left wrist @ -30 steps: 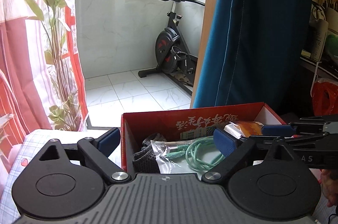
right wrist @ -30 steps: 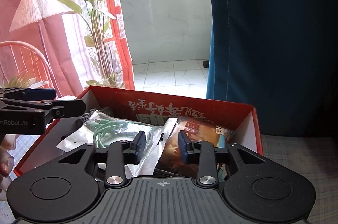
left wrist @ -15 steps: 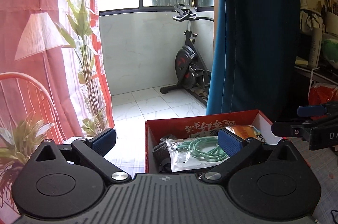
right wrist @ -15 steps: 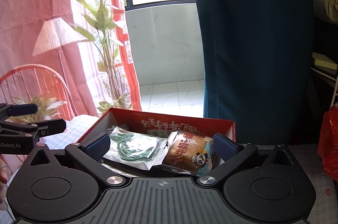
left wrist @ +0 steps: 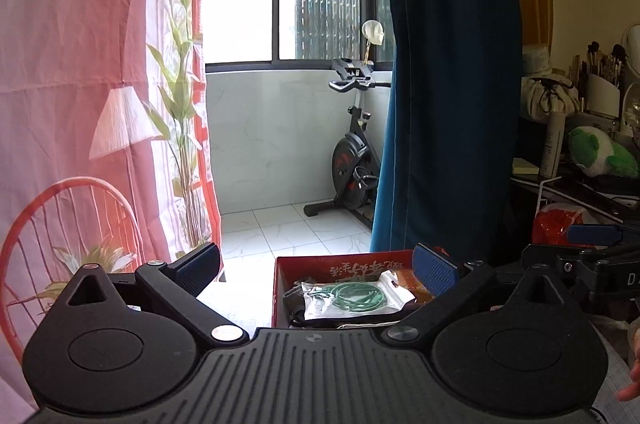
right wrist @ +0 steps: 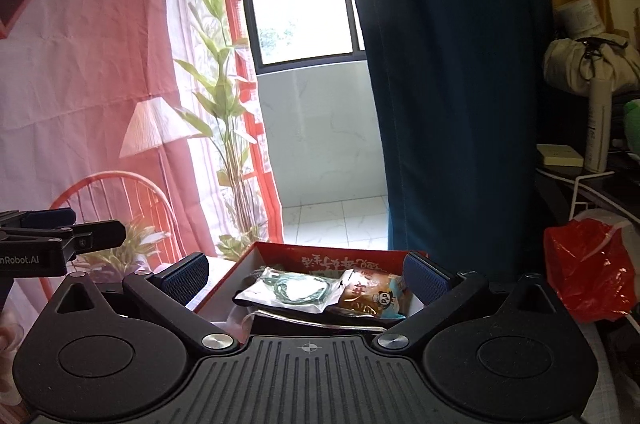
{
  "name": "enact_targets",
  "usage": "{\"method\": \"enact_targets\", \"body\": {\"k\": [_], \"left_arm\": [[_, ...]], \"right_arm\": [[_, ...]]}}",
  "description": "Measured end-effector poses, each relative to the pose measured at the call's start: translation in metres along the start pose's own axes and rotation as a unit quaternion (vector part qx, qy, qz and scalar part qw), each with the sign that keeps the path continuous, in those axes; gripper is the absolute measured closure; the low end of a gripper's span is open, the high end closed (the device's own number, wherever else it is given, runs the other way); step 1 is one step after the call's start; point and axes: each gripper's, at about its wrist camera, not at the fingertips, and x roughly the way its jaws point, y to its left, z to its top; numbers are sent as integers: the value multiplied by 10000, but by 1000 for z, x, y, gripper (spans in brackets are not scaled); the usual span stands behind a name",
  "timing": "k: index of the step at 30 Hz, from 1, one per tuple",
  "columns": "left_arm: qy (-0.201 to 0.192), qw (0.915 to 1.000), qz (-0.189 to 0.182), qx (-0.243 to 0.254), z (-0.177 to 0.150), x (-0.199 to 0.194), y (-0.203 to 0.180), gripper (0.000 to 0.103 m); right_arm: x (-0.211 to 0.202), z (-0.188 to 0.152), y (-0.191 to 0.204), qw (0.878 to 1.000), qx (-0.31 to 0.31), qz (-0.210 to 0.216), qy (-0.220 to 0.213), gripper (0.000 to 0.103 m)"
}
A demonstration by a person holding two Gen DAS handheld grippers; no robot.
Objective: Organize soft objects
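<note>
Both the left gripper [left wrist: 316, 270] and right gripper [right wrist: 306, 274] have withdrawn upward, jaws wide and empty, the snack packet [right wrist: 370, 296] released beside the cable bag [right wrist: 290, 290] inside the red box [right wrist: 340, 258], suggesting placement is complete.

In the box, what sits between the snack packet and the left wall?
A clear bag of green cord lies between the snack packet and the left wall of the red box, seen in the right wrist view.

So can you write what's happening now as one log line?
left tongs: open, empty | right tongs: open, empty | red box: holds green cable bag, snack packet
</note>
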Motion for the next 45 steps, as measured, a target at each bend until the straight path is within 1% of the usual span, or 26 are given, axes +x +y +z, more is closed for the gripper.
{"method": "enact_targets", "body": {"k": [6, 10, 15, 21, 27, 36, 45], "left_arm": [[-251, 9992, 252, 153, 3, -47, -16, 0], [-284, 9989, 375, 55, 0, -62, -18, 0], [-343, 9983, 461, -13, -3, -75, -18, 0], [-327, 9976, 606, -44, -3, -74, -15, 0], [-288, 9970, 708, -101, -6, -75, -12, 0], [-234, 9968, 759, -121, -8, -75, -11, 0], [-212, 9964, 804, -143, -8, -77, -11, 0]], "right_arm": [[-46, 4, 9, 9998, -91, -100, -166, 0], [-70, 3, 19, 9992, -233, -237, -215, 0], [-88, 3, 27, 9994, -182, -147, -255, 0], [-90, 1, 33, 9993, -262, -175, -215, 0], [-86, -2, 37, 9990, -289, -305, -144, 0], [-79, -6, 33, 9987, -255, -433, -61, 0], [-74, -9, 27, 9975, -229, -661, 4, 0]]}}
